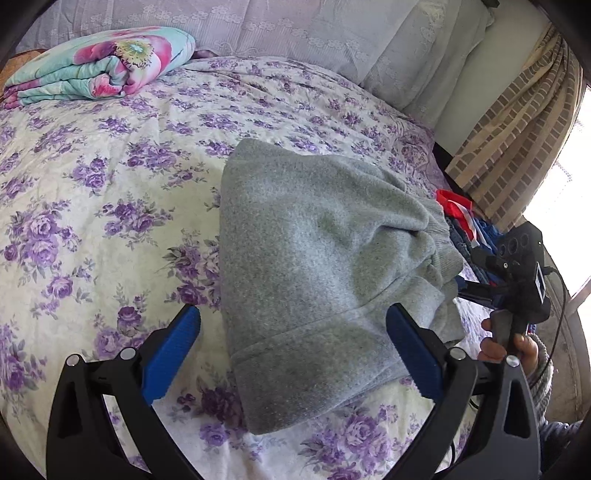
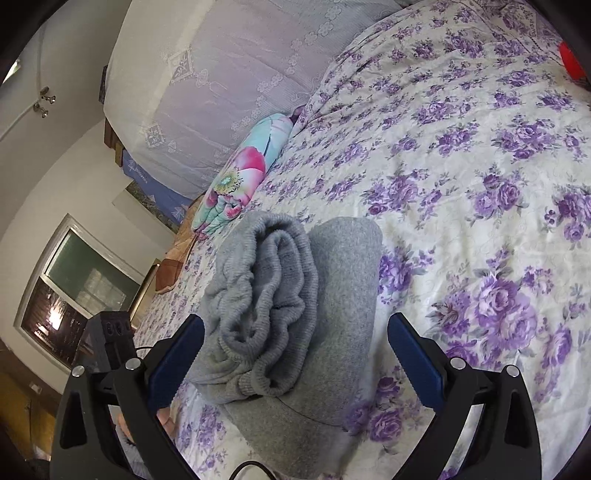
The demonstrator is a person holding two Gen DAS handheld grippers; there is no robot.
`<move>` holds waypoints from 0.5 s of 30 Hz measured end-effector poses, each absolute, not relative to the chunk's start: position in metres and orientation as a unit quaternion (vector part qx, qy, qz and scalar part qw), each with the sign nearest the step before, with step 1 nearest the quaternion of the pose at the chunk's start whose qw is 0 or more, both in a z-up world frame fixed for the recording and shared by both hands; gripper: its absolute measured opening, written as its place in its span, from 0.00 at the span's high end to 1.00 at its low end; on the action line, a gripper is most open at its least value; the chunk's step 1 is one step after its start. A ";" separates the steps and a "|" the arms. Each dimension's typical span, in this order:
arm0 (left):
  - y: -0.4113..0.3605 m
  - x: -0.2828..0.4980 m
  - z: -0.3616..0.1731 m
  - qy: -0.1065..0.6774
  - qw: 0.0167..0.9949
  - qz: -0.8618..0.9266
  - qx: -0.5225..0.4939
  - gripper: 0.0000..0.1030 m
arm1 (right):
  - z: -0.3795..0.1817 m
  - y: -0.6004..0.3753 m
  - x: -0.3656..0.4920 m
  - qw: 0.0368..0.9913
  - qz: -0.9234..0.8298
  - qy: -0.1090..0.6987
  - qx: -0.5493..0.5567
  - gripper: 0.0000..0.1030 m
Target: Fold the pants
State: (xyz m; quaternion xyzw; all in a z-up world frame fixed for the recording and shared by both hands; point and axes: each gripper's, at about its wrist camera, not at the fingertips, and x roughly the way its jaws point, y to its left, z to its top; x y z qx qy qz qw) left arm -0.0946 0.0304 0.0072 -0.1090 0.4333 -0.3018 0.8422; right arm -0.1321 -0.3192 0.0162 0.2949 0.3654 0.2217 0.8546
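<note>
The grey fleece pants (image 1: 317, 266) lie folded into a compact bundle on the bed with the purple-flowered cover (image 1: 92, 177). In the right wrist view the pants (image 2: 295, 314) show their ribbed waistband bunched on top. My left gripper (image 1: 293, 347) is open, its blue pads on either side of the bundle's near end, holding nothing. My right gripper (image 2: 295, 354) is open too, its pads straddling the bundle's waistband end. The right gripper's body (image 1: 517, 273) shows in the left wrist view beyond the bundle, held by a hand.
A folded floral quilt (image 1: 99, 66) lies at the bed's far left corner. A lace-covered headboard pillow (image 1: 295, 29) runs along the back. Red and blue clothes (image 1: 461, 218) sit at the right bed edge by a checked curtain (image 1: 517, 125).
</note>
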 end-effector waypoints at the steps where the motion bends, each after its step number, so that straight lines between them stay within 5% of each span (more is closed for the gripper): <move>1: 0.029 -0.091 0.006 0.439 0.837 -0.306 -0.109 0.04 | 0.017 -0.319 -0.130 0.854 0.221 0.371 0.290 0.03; 15: 0.019 -0.081 -0.018 0.477 0.812 -0.312 -0.123 0.04 | -0.002 -0.302 -0.109 0.840 0.221 0.411 0.276 0.03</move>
